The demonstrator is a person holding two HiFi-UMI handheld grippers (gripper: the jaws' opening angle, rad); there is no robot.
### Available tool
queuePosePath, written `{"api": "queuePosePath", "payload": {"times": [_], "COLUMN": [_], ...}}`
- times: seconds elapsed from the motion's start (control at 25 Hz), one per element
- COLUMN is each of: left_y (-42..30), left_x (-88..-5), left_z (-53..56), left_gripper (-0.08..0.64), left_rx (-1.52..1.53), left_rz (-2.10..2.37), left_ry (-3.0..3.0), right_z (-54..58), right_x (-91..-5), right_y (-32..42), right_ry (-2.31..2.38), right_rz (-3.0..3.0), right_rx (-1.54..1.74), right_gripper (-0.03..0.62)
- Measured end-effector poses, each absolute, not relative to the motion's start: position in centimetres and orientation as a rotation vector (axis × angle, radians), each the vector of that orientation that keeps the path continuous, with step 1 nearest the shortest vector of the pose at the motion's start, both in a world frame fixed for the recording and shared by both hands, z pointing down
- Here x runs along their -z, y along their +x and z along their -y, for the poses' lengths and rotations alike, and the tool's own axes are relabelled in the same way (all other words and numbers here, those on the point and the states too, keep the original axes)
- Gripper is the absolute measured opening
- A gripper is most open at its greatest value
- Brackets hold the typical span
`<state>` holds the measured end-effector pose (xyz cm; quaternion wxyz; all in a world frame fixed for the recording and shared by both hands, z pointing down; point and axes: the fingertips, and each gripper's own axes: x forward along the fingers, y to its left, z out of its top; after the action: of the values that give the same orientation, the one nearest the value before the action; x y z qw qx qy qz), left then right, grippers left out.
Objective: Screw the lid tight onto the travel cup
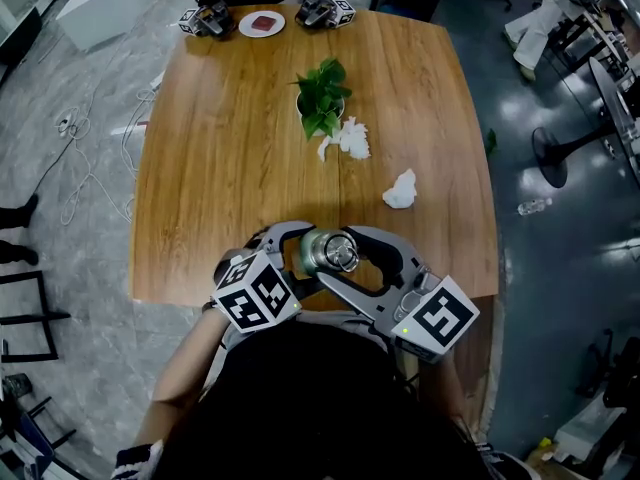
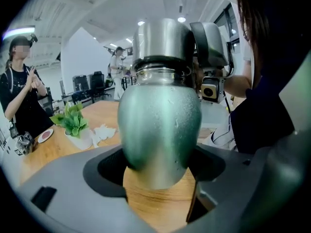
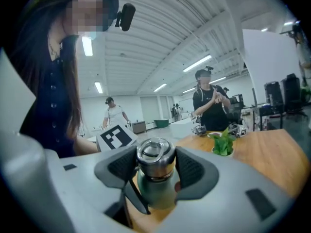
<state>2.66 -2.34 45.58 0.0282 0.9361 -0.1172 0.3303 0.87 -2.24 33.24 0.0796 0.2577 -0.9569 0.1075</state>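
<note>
Lid sat atop the upright travel cup, above the near edge of the table. Left gripper clamped the cup body; right gripper, nearly level, pinched the lid.

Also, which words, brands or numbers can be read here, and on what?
None readable.
On the left marker cube and right marker cube: black-white square patterns, no letters.
On the travel cup and lid: no brand visible.
On the bystander's shirt: print too blurred.
</note>
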Motion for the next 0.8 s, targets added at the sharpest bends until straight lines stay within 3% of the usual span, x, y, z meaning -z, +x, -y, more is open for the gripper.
{"api": "queuePosePath", "payload": {"times": [0.52,0.8], "left_y": [2.3,2.6], "left_x": [-45.3,-44.3], "left_z": [4.8,2.6], "left_gripper": [0.388,0.387], "left_rx": [-0.993,-0.808], "left_rz": [0.749,0.297], "left_ry": [2.782,2.870], "right_z": [4.1,1.7], "right_x": [-34.9,-32.7], "right_y": [1.0,0.7], "right_ry": [1.176,0.785], "right_rz": [2.681,2.865], "right_rx": [-0.372,-0.381], "right_gripper": [0.249,0.275]}}
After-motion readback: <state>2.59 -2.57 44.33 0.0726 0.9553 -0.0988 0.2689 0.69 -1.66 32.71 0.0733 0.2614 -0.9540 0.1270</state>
